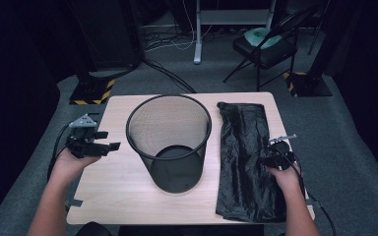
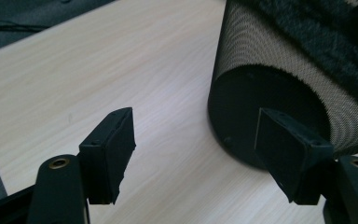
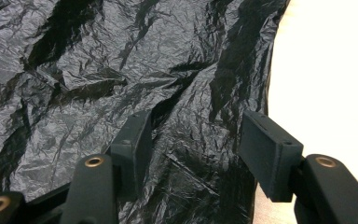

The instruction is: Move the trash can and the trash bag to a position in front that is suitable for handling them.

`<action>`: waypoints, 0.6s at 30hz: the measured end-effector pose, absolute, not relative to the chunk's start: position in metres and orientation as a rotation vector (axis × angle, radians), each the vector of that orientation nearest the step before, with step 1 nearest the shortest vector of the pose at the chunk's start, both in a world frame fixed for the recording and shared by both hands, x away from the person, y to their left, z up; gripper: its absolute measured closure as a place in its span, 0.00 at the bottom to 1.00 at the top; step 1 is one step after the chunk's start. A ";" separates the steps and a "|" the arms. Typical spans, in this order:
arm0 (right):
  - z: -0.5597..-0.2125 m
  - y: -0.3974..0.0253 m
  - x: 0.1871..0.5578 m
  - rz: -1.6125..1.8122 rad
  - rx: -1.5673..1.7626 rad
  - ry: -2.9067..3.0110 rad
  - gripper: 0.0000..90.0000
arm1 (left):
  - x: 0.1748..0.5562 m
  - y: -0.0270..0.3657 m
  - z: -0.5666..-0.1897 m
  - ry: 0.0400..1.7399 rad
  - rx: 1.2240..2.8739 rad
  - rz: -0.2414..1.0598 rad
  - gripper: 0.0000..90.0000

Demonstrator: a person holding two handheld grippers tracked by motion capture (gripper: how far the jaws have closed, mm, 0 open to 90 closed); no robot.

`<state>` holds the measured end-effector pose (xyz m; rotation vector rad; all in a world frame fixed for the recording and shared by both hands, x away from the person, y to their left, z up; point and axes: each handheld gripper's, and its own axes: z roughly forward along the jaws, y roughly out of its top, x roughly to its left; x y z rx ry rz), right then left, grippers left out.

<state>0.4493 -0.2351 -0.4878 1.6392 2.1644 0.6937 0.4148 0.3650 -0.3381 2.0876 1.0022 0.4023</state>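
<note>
Lying lengthwise front-to-back, black bag (image 1: 246, 157)

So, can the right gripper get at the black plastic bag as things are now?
Probably yes. The right gripper is open just above the black plastic bag, which lies flat on the table, with nothing between them.

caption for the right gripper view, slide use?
Open right claw poised over the crumpled black bag lying on the table, nothing gripped.
</note>
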 end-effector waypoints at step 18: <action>-0.492 -0.237 0.450 0.698 1.649 2.169 0.48 | 0.407 0.342 -0.257 0.857 2.038 0.365 0.30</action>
